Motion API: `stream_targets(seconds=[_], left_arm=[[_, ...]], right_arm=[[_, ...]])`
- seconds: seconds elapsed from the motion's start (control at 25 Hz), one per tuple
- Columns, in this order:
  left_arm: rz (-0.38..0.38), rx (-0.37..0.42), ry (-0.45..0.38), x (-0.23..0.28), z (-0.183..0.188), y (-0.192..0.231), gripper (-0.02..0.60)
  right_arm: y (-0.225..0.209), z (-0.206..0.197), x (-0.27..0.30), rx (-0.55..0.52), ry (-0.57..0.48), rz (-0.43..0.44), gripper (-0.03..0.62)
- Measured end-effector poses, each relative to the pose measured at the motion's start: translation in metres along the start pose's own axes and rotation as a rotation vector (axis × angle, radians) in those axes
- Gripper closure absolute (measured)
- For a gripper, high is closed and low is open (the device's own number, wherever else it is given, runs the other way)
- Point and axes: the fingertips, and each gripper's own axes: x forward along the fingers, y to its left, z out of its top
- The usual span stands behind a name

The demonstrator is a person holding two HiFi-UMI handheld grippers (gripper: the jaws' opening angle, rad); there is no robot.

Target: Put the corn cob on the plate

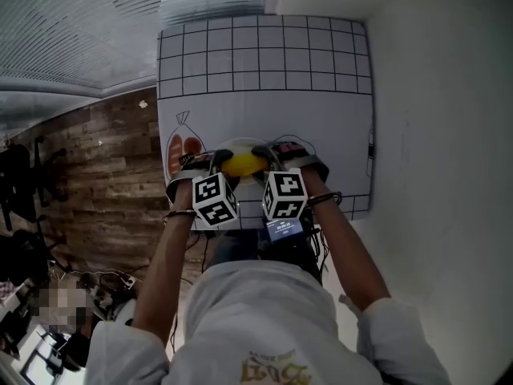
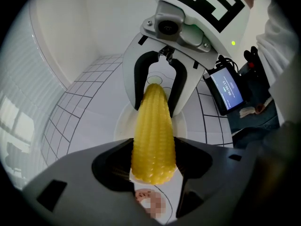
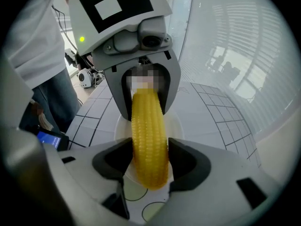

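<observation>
A yellow corn cob (image 1: 244, 164) hangs level between my two grippers, just above a white plate (image 1: 238, 145) on the printed mat. My left gripper (image 1: 218, 164) is shut on the cob's thick end; in the left gripper view the cob (image 2: 153, 135) fills the gap between its jaws (image 2: 153, 163). Across from it, my right gripper (image 1: 268, 160) is shut on the other end, where the cob (image 3: 149, 145) is pressed on both sides by the jaws (image 3: 149, 160). The plate (image 2: 123, 121) (image 3: 178, 125) shows beneath the cob in both gripper views.
A white mat (image 1: 264, 62) with a black grid and drawn food outlines covers the small table. To the left is wooden floor (image 1: 104, 175), to the right a white wall. A small screen device (image 2: 226, 89) sits at the person's waist.
</observation>
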Motion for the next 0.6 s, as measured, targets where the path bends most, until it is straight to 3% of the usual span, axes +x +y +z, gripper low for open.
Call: stream_targets(seconds=[0.6], left_arm=[[0.002,-0.040,0.024,0.0073,-0.0037,0.0096,0.324]], right_arm=[[-0.0086,-0.0010,0.0065,0.017,0.020,-0.021,0.345]])
